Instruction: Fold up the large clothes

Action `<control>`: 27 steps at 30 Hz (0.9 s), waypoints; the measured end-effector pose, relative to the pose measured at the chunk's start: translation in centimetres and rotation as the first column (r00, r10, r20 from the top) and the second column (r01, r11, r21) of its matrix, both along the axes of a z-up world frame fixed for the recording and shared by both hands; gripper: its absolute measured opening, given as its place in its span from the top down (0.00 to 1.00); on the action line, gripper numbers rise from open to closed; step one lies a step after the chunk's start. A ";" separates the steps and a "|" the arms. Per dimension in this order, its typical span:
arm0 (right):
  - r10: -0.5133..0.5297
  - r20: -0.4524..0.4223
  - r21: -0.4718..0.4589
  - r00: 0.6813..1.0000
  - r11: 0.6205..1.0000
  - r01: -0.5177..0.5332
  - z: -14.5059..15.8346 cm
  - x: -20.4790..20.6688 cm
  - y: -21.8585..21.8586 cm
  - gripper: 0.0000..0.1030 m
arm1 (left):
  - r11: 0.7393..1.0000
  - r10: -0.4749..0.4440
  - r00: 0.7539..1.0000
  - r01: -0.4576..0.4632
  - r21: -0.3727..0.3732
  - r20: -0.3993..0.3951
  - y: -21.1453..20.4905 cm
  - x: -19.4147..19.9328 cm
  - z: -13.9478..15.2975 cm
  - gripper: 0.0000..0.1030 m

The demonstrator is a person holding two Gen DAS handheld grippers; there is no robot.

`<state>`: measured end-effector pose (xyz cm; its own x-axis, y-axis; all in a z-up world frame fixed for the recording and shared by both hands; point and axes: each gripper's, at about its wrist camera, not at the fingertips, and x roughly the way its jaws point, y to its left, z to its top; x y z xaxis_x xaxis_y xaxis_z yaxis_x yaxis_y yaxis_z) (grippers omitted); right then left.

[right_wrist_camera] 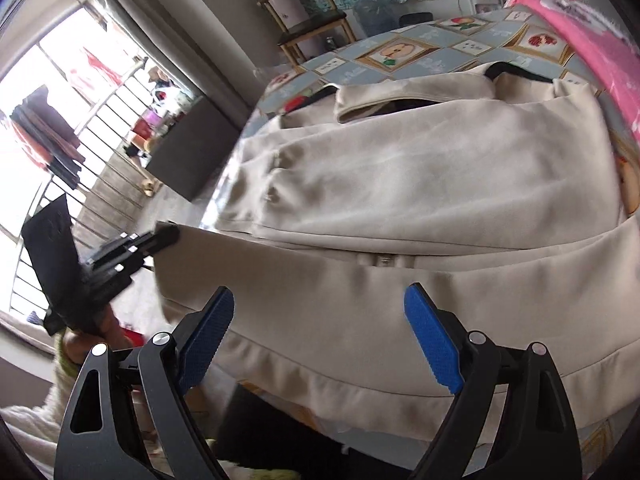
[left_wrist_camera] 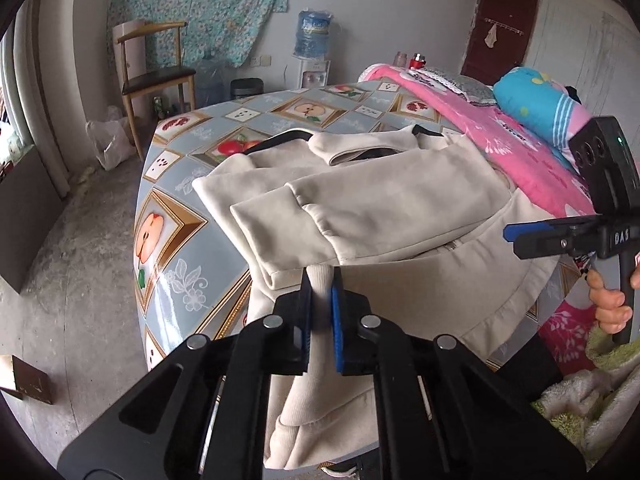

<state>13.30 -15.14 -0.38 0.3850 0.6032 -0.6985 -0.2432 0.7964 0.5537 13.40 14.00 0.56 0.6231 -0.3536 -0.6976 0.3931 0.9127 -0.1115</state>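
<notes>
A: Left gripper (left_wrist_camera: 320, 280)?
B: Clamped tight on hem of cream jacket (left_wrist_camera: 360, 200), lying on fruit-print table (left_wrist_camera: 176, 216).
A: Right gripper (right_wrist_camera: 318, 328)?
B: Wide apart above jacket hem, gripping nothing.

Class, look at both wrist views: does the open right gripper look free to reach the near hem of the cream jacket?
Probably yes. The right gripper is open just above the jacket's hem, with nothing between them; the left gripper pinches the cloth off to one side.
</notes>
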 end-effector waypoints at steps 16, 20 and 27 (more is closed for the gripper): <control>0.221 -0.510 0.489 0.831 0.870 0.068 -9.8 3.5 8.1 0.50 | 0.978 -0.205 0.978 0.203 0.056 0.031 -3.9 -8.0 1.5 0.93; 0.209 -0.517 0.475 0.830 0.877 0.075 -10.4 3.5 8.6 0.77 | 0.975 -0.203 0.979 0.203 0.086 -0.002 -4.1 -8.0 0.5 0.92; 0.199 -0.504 0.471 0.840 0.879 0.074 -10.1 3.6 8.3 0.92 | 0.970 -0.196 0.980 0.197 0.145 -0.026 -4.5 -7.4 -1.0 0.60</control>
